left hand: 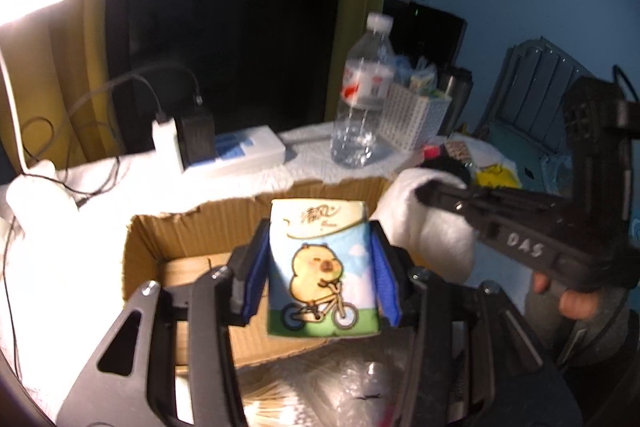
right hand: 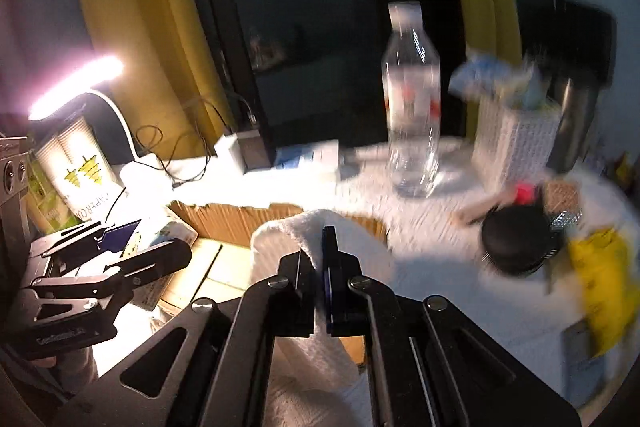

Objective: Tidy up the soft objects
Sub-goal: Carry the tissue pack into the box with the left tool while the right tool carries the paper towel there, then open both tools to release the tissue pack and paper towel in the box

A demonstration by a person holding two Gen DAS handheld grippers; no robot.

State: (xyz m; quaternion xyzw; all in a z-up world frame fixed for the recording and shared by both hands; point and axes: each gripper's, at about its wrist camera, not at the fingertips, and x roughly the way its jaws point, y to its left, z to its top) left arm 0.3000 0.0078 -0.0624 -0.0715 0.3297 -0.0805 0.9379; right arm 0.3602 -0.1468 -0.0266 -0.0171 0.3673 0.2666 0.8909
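The tissue pack (left hand: 323, 267) is clamped between the left gripper (left hand: 320, 263) fingers above the cardboard box (left hand: 192, 227); the white towel (right hand: 320, 239) is pinched by the right gripper (right hand: 317, 259) at the box edge

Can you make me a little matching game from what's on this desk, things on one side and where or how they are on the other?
Things:
1. tissue pack
2. white towel
3. water bottle
4. white basket

States:
A. stands upright on the white cover
B. pinched in the right gripper
C. held by the left gripper over the cardboard box
D. stuffed with packets, right of the bottle

Pairs: 1-C, 2-B, 3-A, 4-D
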